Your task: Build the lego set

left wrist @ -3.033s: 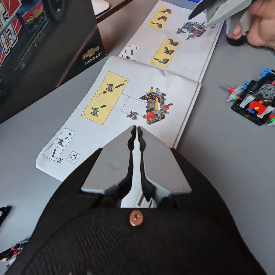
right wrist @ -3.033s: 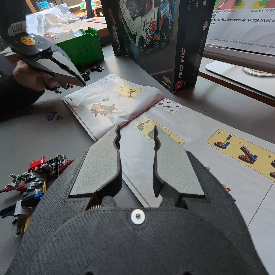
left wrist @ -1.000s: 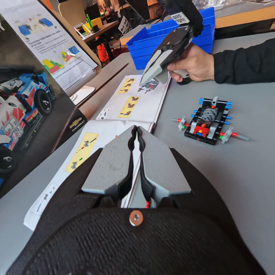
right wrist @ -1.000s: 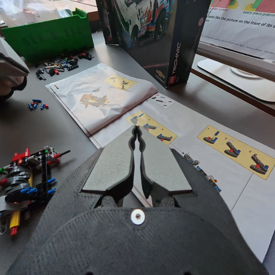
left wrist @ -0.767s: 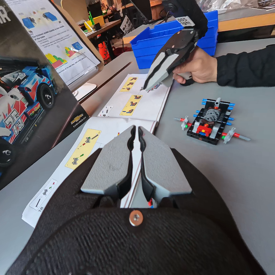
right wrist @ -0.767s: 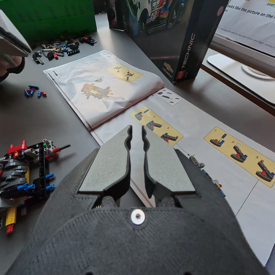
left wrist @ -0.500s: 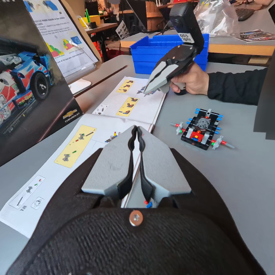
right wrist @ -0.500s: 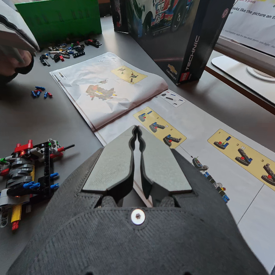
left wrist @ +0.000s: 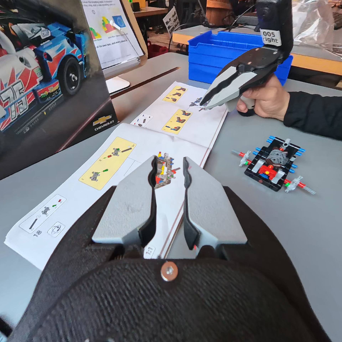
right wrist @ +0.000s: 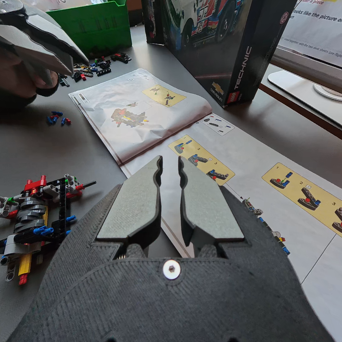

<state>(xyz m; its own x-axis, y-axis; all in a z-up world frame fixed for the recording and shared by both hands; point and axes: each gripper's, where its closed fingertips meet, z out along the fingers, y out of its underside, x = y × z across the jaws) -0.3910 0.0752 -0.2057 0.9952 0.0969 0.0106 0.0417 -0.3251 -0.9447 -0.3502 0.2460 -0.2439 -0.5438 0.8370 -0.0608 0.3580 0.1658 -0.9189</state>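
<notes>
Grey tongs, two pairs, both ours. Left tongs [left wrist: 168,162]: tips apart, nothing between them, held over the open instruction booklet [left wrist: 129,162]. Right tongs [right wrist: 170,161]: tips slightly apart, also empty, above the booklet's far page. Half-built lego frame [left wrist: 272,164]: black, with red, blue and grey parts, flat on the grey table [left wrist: 277,231] beside the booklet. Loose pieces [right wrist: 94,68]: near a green bin [right wrist: 96,24]. Car box [right wrist: 212,46]: upright behind the booklet.

One open instruction booklet [left wrist: 151,140], one set box [right wrist: 212,42], one part-built chassis [left wrist: 272,164], two bins, two grippers
</notes>
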